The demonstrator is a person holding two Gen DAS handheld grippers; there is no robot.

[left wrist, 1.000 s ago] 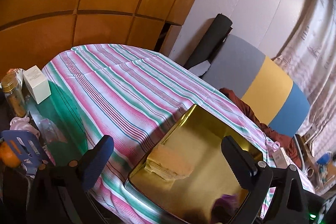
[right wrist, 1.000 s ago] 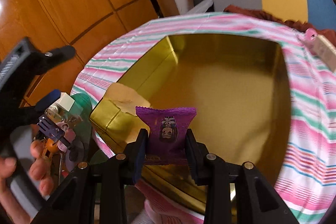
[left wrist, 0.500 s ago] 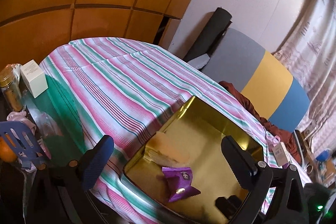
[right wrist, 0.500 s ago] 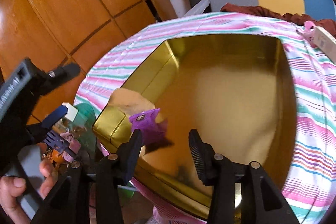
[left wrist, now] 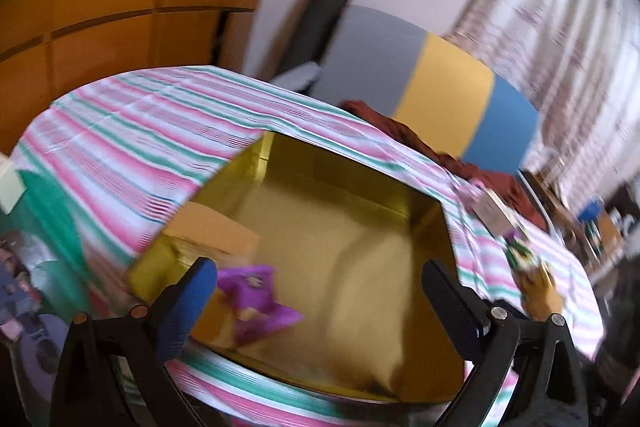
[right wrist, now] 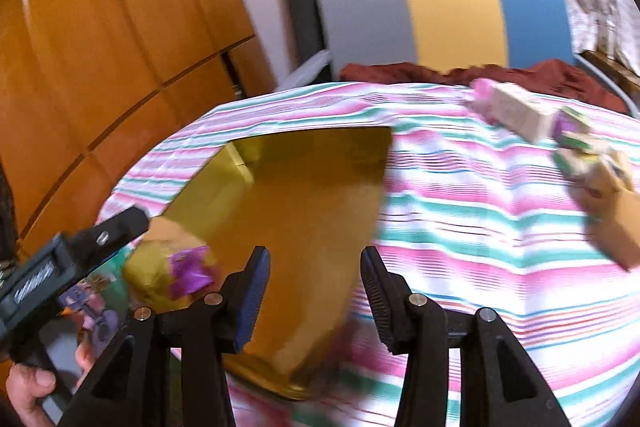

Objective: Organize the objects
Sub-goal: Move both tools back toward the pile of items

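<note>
A gold tray (left wrist: pixel 360 211) (right wrist: pixel 304 187) lies on the striped tablecloth. A purple snack packet (left wrist: pixel 256 297) (right wrist: pixel 190 273) lies in its near left corner beside a tan flat packet (left wrist: pixel 216 235). My left gripper (left wrist: pixel 320 291) is open and empty above the tray's near edge. My right gripper (right wrist: pixel 316 291) is open and empty above the tray's near right side. Both views are blurred by motion.
A white box (right wrist: pixel 516 113) (left wrist: pixel 494 213), green-purple packets (right wrist: pixel 576 143) and a tan bag (right wrist: pixel 612 211) lie on the cloth right of the tray. Jars and small items (left wrist: pixel 24 291) stand at the left. A grey-yellow-blue panel (right wrist: pixel 448 11) leans behind the table.
The right gripper let the purple packet go into the tray and has swung right toward the items on the cloth. The left gripper has moved right over the tray.
</note>
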